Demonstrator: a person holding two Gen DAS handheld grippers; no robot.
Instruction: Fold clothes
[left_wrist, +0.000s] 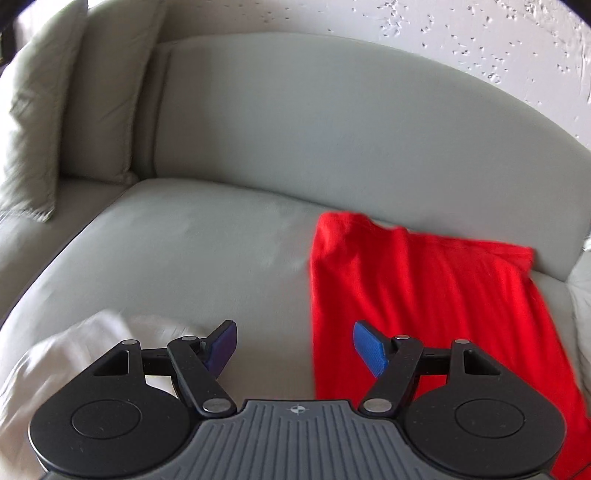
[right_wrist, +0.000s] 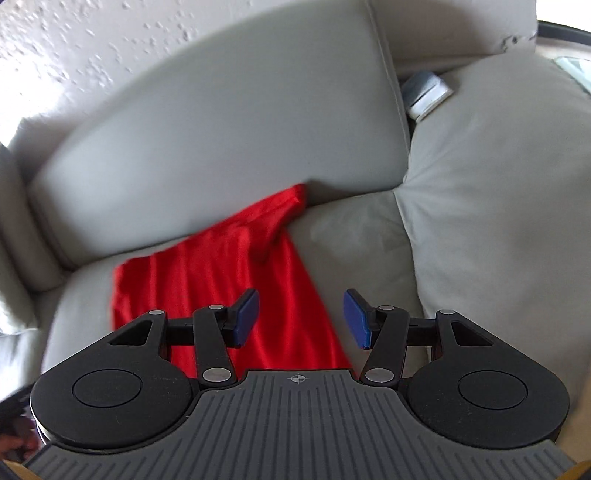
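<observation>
A red garment (left_wrist: 413, 302) lies spread on the grey sofa seat (left_wrist: 192, 251), its far edge against the backrest. In the left wrist view my left gripper (left_wrist: 294, 347) hovers open above the garment's left edge, with nothing between its blue pads (left_wrist: 367, 349). A white cloth (left_wrist: 74, 354) lies crumpled on the seat under the gripper's left side. In the right wrist view the red garment (right_wrist: 229, 273) runs from the backrest toward me. My right gripper (right_wrist: 301, 319) stands open above its right edge, blue pads (right_wrist: 245, 317) apart and empty.
Grey sofa backrest (left_wrist: 332, 122) and a loose cushion (left_wrist: 33, 122) at the left. A large grey cushion (right_wrist: 498, 192) stands right of the garment. A small grey and white object (right_wrist: 426, 94) is wedged behind it. Textured white wall (left_wrist: 461, 37) behind.
</observation>
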